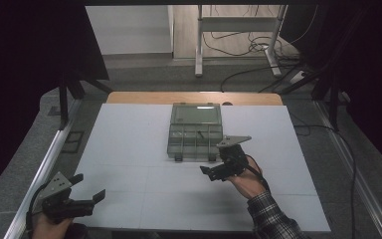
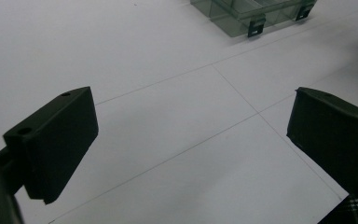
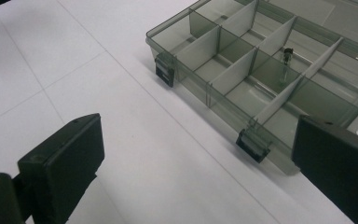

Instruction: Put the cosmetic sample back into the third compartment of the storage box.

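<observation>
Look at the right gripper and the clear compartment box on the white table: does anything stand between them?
Nothing visible does. The right gripper is open and empty just in front of the compartment box, whose lid is open. Bare white table lies between its fingers and the box's front latches.

Open claw (image 3: 193,163) beside compartment box (image 3: 223,70)

small dark item (image 3: 287,55) in organizer box (image 3: 223,60) too small to tell.
</observation>
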Demonstrator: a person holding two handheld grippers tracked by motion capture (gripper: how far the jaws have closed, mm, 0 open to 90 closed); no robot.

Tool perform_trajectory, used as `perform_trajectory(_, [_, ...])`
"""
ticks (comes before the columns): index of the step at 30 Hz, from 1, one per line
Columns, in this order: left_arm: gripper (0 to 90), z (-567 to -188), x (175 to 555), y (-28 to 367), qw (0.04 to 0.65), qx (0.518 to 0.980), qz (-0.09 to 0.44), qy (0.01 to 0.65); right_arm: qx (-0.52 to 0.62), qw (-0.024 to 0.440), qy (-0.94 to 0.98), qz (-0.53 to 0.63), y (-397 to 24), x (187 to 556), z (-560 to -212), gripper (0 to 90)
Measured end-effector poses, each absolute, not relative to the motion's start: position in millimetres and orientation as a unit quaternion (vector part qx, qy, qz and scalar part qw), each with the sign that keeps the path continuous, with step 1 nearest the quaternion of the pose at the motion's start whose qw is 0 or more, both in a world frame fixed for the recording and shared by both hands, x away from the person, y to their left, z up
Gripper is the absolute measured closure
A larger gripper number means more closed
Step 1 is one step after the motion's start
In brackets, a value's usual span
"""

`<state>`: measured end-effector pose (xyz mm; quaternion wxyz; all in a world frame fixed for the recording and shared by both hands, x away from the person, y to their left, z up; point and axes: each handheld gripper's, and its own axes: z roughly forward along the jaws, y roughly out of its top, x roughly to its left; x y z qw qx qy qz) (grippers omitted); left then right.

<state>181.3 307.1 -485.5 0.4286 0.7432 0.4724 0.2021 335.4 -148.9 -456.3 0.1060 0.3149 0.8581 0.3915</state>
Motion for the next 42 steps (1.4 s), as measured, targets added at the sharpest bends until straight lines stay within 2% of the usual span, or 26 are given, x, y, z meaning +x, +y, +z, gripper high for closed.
perform_trajectory(42, [2.3, -485.5, 181.3, 306.8, 0.428, 0.744, 0.202, 0.472, 0.350, 0.117, 0.843, 0.391, -219.0, 280.5, -454.4, 1.1])
